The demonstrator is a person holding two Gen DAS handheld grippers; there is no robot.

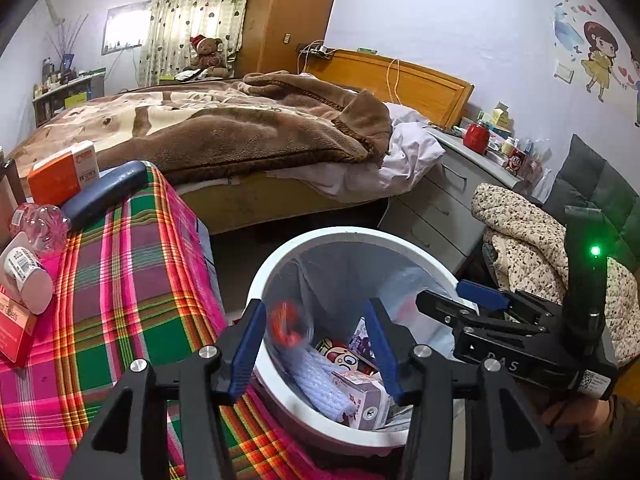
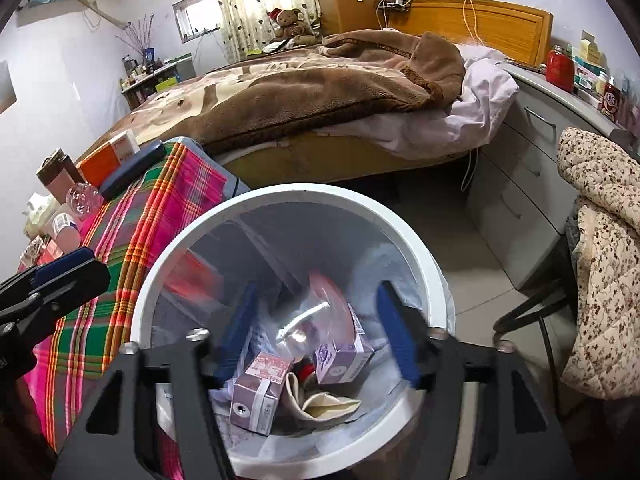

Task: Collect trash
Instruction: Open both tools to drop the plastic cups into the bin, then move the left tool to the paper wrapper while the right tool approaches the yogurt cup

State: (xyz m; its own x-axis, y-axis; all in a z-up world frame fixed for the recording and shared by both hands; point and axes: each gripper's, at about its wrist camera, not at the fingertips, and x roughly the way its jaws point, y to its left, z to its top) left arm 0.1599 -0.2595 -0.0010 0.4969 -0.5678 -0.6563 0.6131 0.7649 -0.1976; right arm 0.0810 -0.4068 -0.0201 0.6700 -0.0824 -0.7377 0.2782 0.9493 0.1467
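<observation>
A white trash bin (image 1: pixel 280 258) (image 2: pixel 420 248) with a clear liner stands on the floor beside a plaid-covered table. Inside lie purple drink cartons (image 2: pixel 256 390), a cartoon-printed can (image 1: pixel 344 356) and a cloth (image 2: pixel 320 404). My left gripper (image 1: pixel 316 340) is open over the bin's near rim; a blurred clear bottle with a red cap (image 1: pixel 286 326) is in the air between its fingers. My right gripper (image 2: pixel 320 328) is open over the bin mouth, with the same blurred clear item (image 2: pixel 320 312) dropping below it. The right gripper also shows in the left wrist view (image 1: pixel 480 300).
The plaid table (image 1: pixel 132 280) holds an orange box (image 1: pixel 60 174), a dark case (image 1: pixel 104 192), a clear pink bottle (image 1: pixel 40 224) and a white bottle (image 1: pixel 24 276). A bed (image 1: pixel 224 128), grey drawers (image 1: pixel 444 208) and a chair with a floral quilt (image 2: pixel 600 240) surround the bin.
</observation>
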